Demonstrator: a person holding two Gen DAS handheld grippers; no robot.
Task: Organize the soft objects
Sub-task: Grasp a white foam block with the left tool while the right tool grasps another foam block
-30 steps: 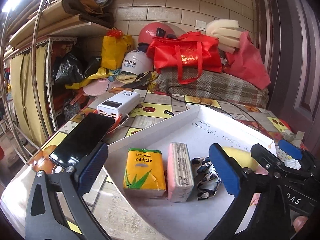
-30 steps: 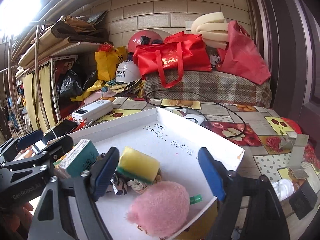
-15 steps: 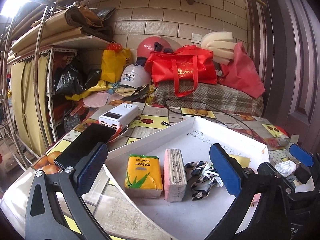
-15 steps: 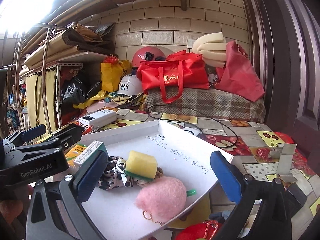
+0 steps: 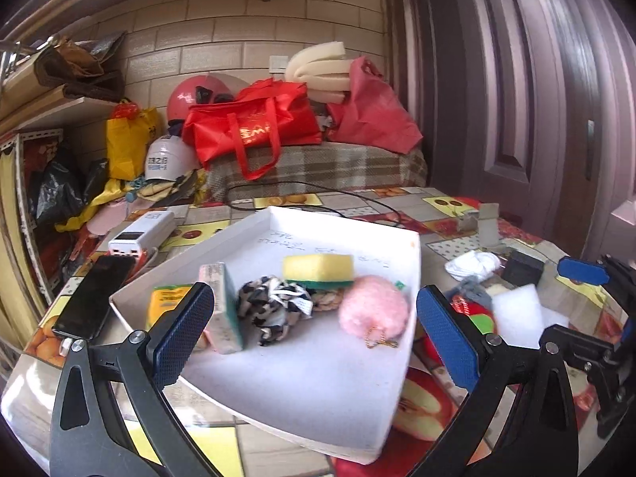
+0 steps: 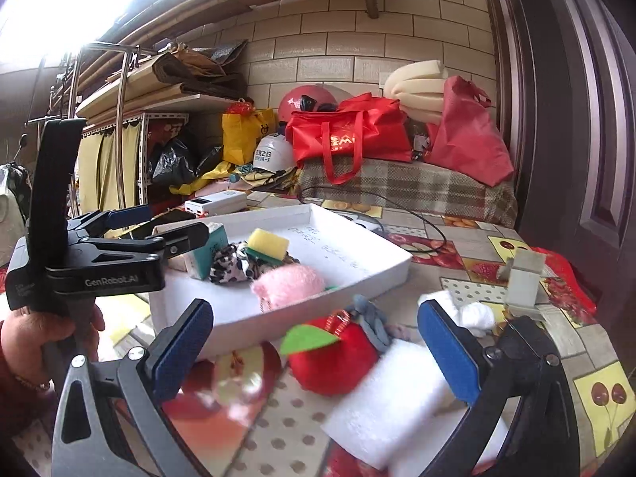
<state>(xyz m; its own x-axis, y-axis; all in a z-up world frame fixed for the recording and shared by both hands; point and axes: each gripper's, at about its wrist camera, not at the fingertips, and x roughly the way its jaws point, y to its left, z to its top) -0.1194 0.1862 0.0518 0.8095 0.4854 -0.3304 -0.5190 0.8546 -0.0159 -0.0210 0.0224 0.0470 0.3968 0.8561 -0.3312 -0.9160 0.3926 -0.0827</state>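
The right gripper [image 6: 314, 353] hangs spread wide and empty over the worktop [image 6: 469, 274], with a red plush apple [image 6: 334, 357] and a white foam block [image 6: 381, 409] lying between its pads, touched by neither. The left gripper [image 5: 314, 338] is likewise released and grasps nothing, poised at the near edge of the white tray [image 5: 318, 397], which already holds a yellow sponge [image 5: 318, 268], a pink pompom [image 5: 373, 310], a black-and-white scrunchie [image 5: 274, 306] and two tissue packs [image 5: 220, 310]. The main risk, as I judge it, is a muddled grasp: the apple and the foam block sit touching, so clenching here could catch both, or pinch the apple's green leaf [image 6: 306, 340] alone and let it drop. The foam would squash and may spring out. A grey cloth [image 6: 371, 320] just behind the apple could be dragged along. The tray's near wall stands close, so a low carry could knock it, and the left gripper crowds that corner.
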